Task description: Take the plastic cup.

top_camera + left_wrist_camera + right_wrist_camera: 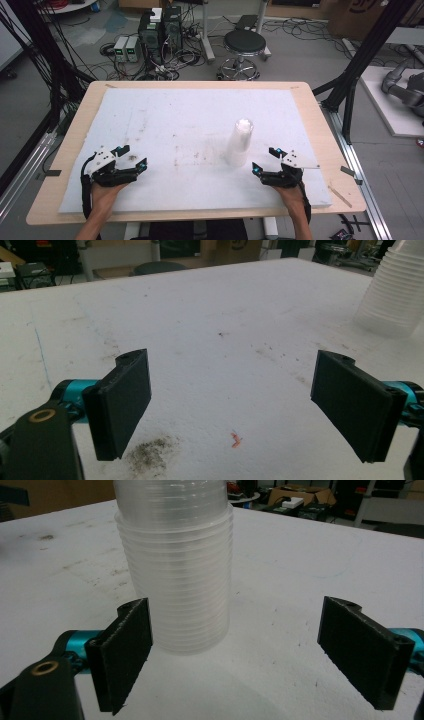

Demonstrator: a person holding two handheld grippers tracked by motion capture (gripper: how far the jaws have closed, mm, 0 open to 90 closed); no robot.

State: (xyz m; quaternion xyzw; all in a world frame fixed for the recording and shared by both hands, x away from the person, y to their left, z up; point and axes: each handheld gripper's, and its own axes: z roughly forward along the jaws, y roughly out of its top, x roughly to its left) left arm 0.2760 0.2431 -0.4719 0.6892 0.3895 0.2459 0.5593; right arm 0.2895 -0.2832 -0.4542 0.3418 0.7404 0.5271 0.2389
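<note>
A tall stack of clear plastic cups stands upside down on the white foam sheet, right of centre. My right gripper sits just right of the stack near the front edge, open, jaws spread wide and holding nothing. In the right gripper view the cup stack rises just beyond the left jaw, apart from it. My left gripper rests at the front left of the sheet, open and holding nothing. In the left gripper view the cup stack shows at the upper right, far off.
The foam sheet lies on a wooden table. Dark smudges and a small orange scrap mark the foam near my left gripper. Beyond the table stand a black stool and computer boxes with cables.
</note>
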